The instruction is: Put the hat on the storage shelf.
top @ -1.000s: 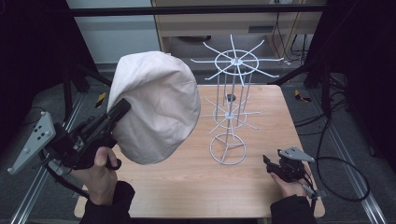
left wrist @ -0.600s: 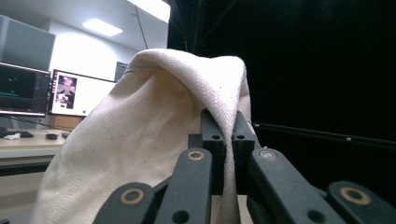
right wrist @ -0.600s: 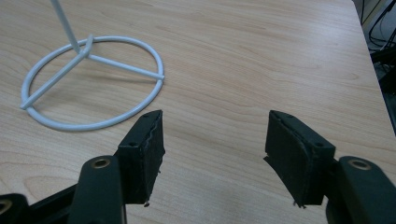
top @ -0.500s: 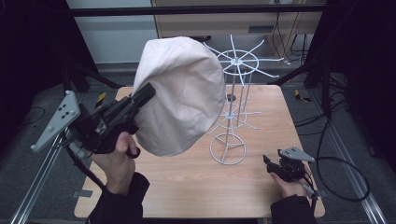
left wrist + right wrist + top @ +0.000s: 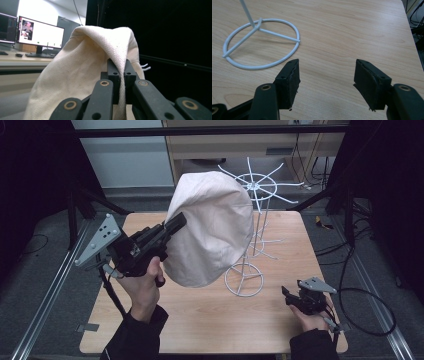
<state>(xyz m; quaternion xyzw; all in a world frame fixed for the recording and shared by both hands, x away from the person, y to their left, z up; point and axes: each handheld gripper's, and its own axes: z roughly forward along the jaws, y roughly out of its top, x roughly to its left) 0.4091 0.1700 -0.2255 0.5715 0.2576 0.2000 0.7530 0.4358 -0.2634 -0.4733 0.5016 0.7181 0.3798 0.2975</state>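
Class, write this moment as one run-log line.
left gripper: shut on cream hat, held up | white wire stand: upright, bare | right gripper: open, low over table

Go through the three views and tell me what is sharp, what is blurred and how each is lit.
High view: soft and dim, dark surroundings, the cream hat brightest, a faint shadow under the white wire stand. Left gripper view: hat weave crisp at the left gripper, the lit monitor behind blurred and glaring, right side black. Right gripper view: evenly lit, table grain sharp, right gripper pads slightly soft.
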